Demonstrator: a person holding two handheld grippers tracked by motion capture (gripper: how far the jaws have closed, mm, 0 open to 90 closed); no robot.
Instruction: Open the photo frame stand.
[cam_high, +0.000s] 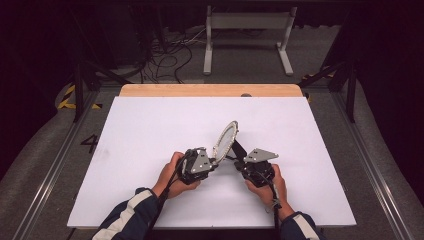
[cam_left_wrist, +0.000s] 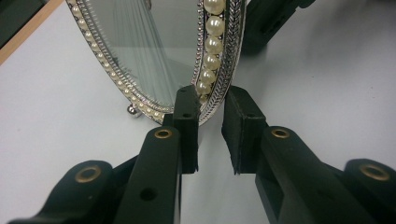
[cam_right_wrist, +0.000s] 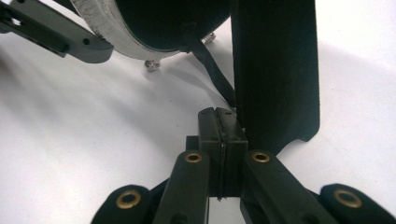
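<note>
- Counter (cam_high: 150, 140), white-topped, carried an oval mirror (cam_high: 226, 139) near its middle, standing tilted on small feet, its long axis rising up and away from the person;
- Mirror's black back stand (cam_right_wrist: 275, 70) lay on the right hand's side; right tongs (cam_right_wrist: 222, 122) were pressed fully together, apparently on the thin strap (cam_right_wrist: 212, 70) beside that stand;
- Left tongs (cam_left_wrist: 210, 109) were part open, straddling the pearl-beaded rim (cam_left_wrist: 212, 46) at its lower edge, not yet clamped.

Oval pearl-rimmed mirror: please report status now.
Left gripper open, jaws astride the rim of the oval pearl-rimmed mirror. Right gripper shut beside its black back stand. White table unobstructed.
</note>
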